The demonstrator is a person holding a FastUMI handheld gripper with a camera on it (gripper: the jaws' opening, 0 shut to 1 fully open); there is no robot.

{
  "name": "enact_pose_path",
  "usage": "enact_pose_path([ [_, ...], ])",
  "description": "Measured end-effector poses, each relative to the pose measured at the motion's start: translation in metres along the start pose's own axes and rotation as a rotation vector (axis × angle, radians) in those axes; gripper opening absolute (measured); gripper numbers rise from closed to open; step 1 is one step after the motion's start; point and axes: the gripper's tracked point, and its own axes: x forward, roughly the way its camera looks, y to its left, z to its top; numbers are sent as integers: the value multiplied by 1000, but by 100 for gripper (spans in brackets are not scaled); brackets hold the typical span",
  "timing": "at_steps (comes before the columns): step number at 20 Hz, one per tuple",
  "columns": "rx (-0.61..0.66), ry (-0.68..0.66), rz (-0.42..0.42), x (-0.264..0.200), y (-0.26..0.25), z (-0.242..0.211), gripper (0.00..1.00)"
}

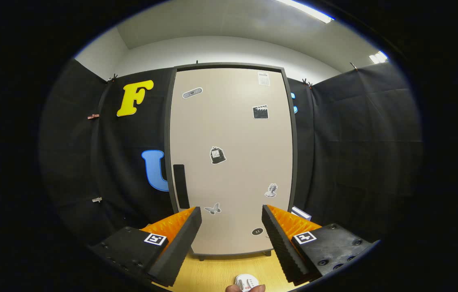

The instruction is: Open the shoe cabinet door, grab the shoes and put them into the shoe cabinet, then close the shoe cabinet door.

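We face the shoe cabinet [231, 162], a tall unit with a dark frame standing upright on a pale wooden floor [208, 275] against the booth's black cloth wall, and it rises straight ahead of the gripper, beyond the fingertips. Its beige door [237, 134] is shut flat in the frame. A long black handle [180, 185] runs vertically near the door's left edge, just above and beyond our left finger's tip. Small stickers are scattered over the door: a clapperboard [260, 112] high on the right, a bag-like one [217, 155] near the middle, a bust [271, 190] lower right, a butterfly [213, 209] between the fingertips, and a dark round one [257, 231] by the right finger. The gripper [231, 217] is spread wide, its two black, ridged fingers [184, 243] well apart, with orange parts behind them and nothing between them; they touch nothing we can see. Low between the fingers, on the near side, we see fingertips of a hand [245, 288] by a small white round object [246, 281] that we cannot identify.
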Motion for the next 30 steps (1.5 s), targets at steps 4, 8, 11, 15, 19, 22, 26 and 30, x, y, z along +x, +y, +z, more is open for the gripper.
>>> enact_pose_path([
  [4,-4,-9,-2,3,-4,1,97],
  [8,0,-5,15,13,1,1,97],
  [11,6,1,43,22,17,2,97],
  [15,7,5,94,47,56,1,97],
  [19,10,-5,132,87,97,-2,97],
  [22,-12,-2,134,119,115,-13,97],
  [26,-34,3,139,154,132,-26,98],
  [30,-46,17,135,177,145,-40,92],
])
